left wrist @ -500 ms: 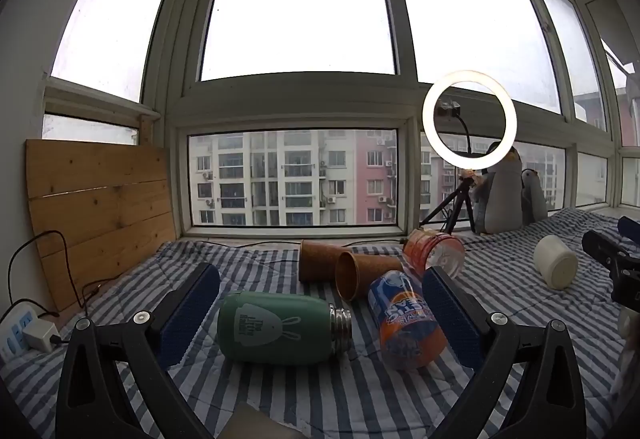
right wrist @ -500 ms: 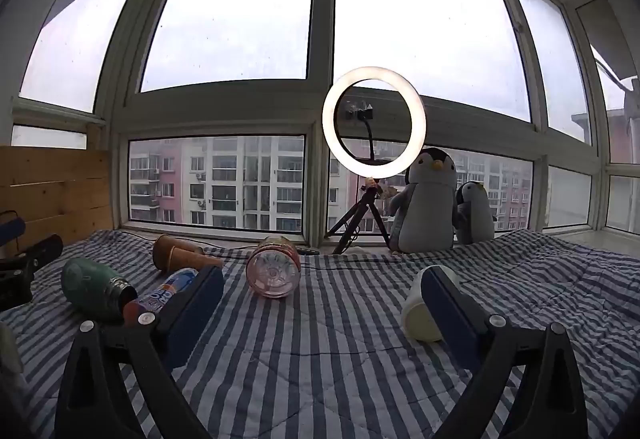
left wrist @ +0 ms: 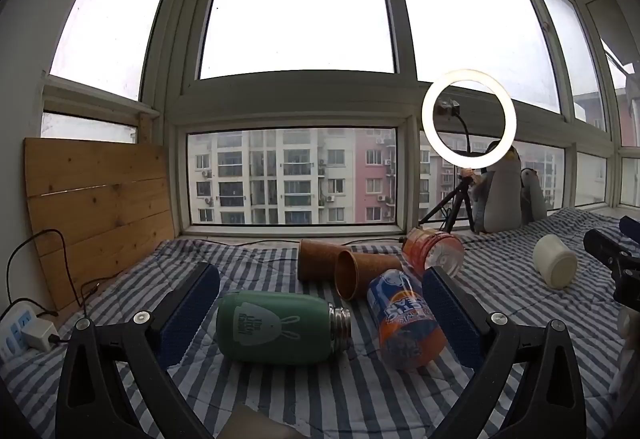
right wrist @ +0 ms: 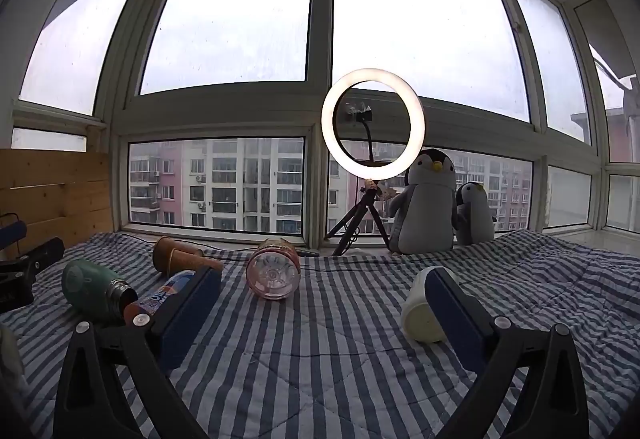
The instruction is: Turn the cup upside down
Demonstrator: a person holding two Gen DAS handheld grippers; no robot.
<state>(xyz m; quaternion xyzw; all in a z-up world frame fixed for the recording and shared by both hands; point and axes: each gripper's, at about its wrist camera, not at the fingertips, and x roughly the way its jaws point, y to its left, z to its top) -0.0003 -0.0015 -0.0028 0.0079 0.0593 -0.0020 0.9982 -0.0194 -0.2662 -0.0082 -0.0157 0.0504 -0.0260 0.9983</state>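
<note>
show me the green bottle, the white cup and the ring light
green bottle (left wrist: 276, 327): left wrist view, middle of its body
white cup (left wrist: 555, 266): left wrist view, its side wall
ring light (right wrist: 373, 124): right wrist view, lit ring's edge

The quilted cloth bedcover is striped and matt. The green flask looks smooth and matt with a bare metal neck, the soda bottle is glossy plastic, and the white cup is smooth. Near the bedcover's left edge stands a rough knotty wood board.

Apartment: striped quilt, plush penguins
</note>
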